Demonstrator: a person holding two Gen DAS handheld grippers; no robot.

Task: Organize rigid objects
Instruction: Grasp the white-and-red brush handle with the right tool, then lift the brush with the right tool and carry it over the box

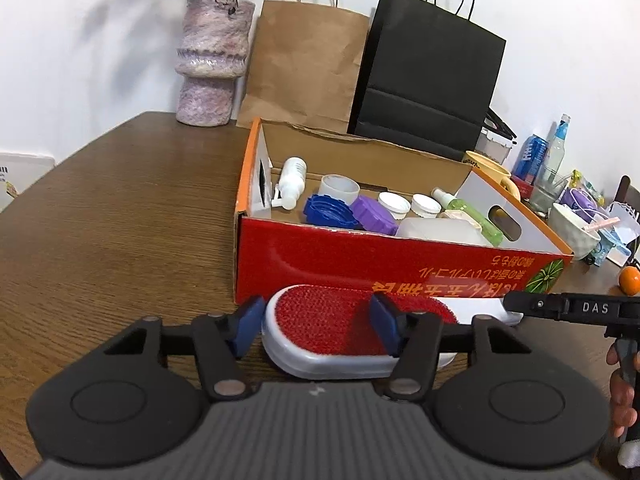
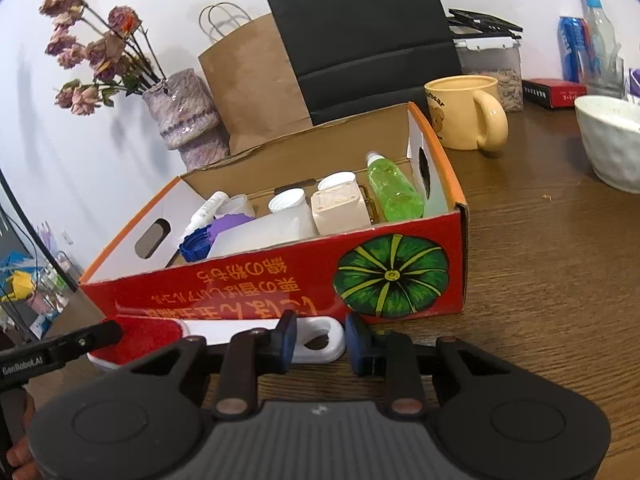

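lint brush flat, lengthwise along box, handle rightward.

Background stuff I see on the table: a purple vase with dried flowers, a brown bag beside a black bag, a yellow mug, white bowl, blue can, and an orange.

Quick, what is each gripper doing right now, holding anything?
Left gripper: open, straddling the red head of the lint brush, not clamped.
Right gripper: open around the brush's white handle.
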